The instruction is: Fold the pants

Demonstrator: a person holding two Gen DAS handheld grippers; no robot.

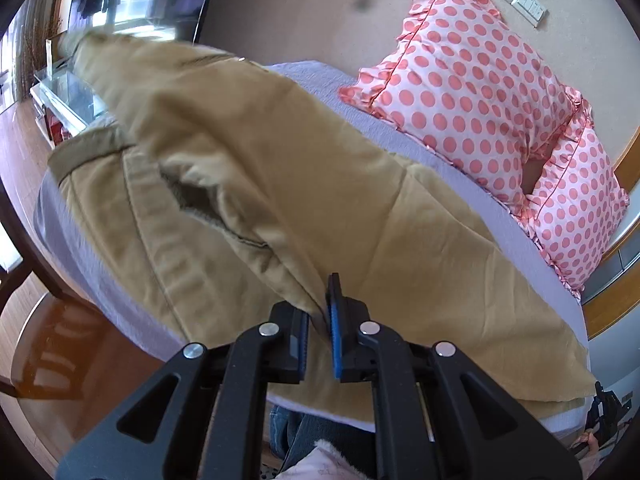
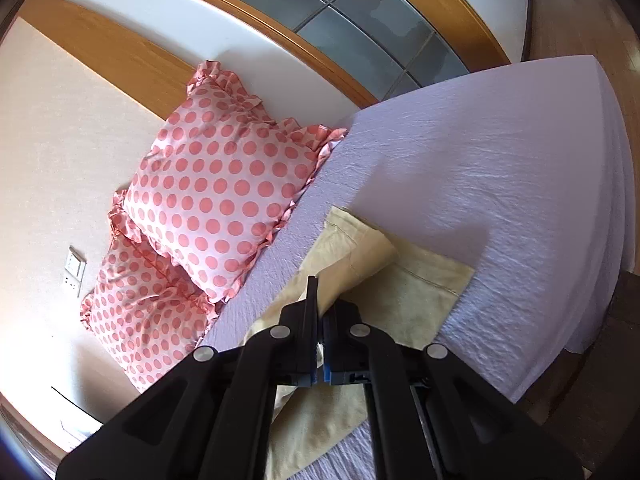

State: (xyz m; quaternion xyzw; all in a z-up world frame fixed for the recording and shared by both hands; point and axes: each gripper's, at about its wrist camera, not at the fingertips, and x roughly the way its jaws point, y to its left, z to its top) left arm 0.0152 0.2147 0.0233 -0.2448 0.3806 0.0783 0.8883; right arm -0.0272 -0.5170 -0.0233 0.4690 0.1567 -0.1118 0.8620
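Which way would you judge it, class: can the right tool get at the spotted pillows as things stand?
Probably not yet. The right tool is shut on the tan pants, so it is busy; otherwise only bare sheet lies between it and the pillows.

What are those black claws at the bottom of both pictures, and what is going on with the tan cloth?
Each claw is a hand-held two-finger gripper with a camera behind it, so each picture looks along one gripper. The left gripper pinches a fold of the tan pants, lifting part of them off the bed. The right gripper is shut on the pants near the leg hems. Two dotted pillows lie at the bed's head. The person is folding the pants.
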